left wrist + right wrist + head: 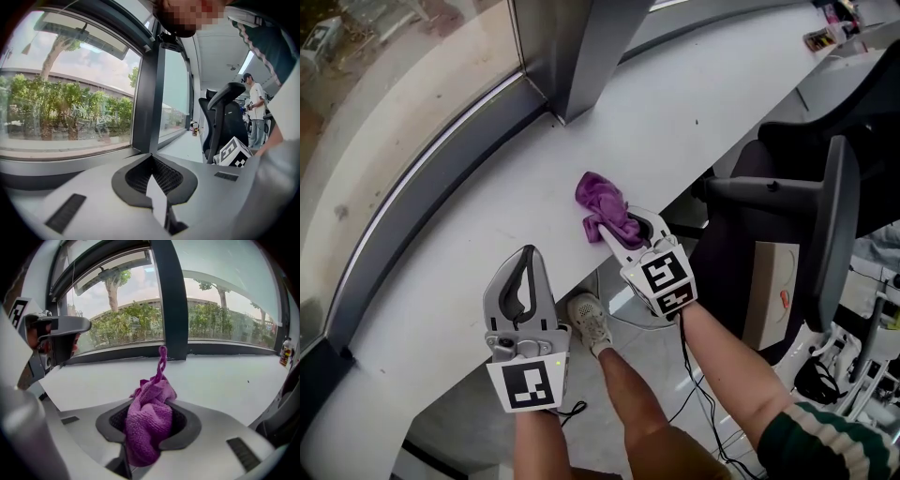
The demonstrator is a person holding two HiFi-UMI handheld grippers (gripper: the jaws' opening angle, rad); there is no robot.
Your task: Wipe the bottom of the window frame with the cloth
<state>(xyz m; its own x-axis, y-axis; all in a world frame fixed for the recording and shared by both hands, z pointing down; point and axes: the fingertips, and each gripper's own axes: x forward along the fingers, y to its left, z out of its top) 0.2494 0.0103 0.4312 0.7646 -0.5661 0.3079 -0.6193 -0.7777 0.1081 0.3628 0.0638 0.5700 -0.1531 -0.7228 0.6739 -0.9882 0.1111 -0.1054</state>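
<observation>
Approach step: cloth (602, 197) clamped in right claw (619, 230) over the desk (694, 103), left claw (527, 258) closed, empty. Next, reach far to window frame (422, 183), press, sweep.

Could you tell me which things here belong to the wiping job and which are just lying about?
Part of the job: purple cloth, clamped in the right gripper; bottom of the window frame; white sill beside it.

Just about: left gripper, shut and empty; black office chair; small items at the sill's far end.
</observation>
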